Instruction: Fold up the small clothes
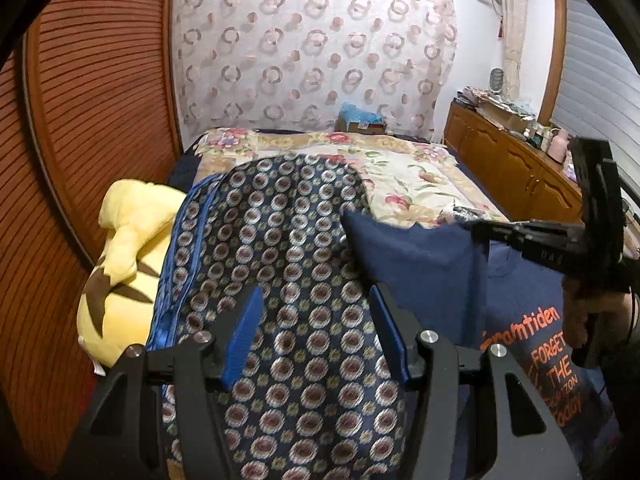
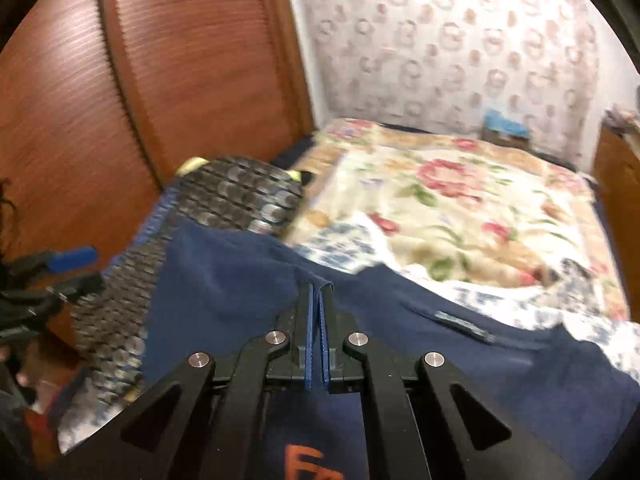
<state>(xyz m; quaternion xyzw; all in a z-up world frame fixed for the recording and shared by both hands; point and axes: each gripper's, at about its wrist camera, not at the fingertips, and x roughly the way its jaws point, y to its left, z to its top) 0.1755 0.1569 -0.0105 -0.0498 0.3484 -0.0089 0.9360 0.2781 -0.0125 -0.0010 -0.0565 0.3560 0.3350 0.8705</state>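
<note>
A navy T-shirt (image 1: 424,272) with orange lettering lies on the bed, partly over a dark patterned cushion. My left gripper (image 1: 316,296) hovers open above that cushion, just left of the shirt's raised edge, with nothing between its blue pads. In the left wrist view my right gripper (image 1: 480,230) comes in from the right and pinches the shirt's upper edge. In the right wrist view the right gripper (image 2: 318,292) is shut on a fold of the navy T-shirt (image 2: 224,280), and the cloth rises to its tips. The left gripper (image 2: 76,270) shows at the left edge.
The patterned cushion (image 1: 280,240) lies on a floral bedspread (image 1: 420,176). A yellow plush toy (image 1: 128,248) sits between the cushion and a wooden slatted wardrobe (image 1: 100,120). A cluttered wooden cabinet (image 1: 512,168) runs along the right. A box (image 1: 360,120) stands at the bed's far end.
</note>
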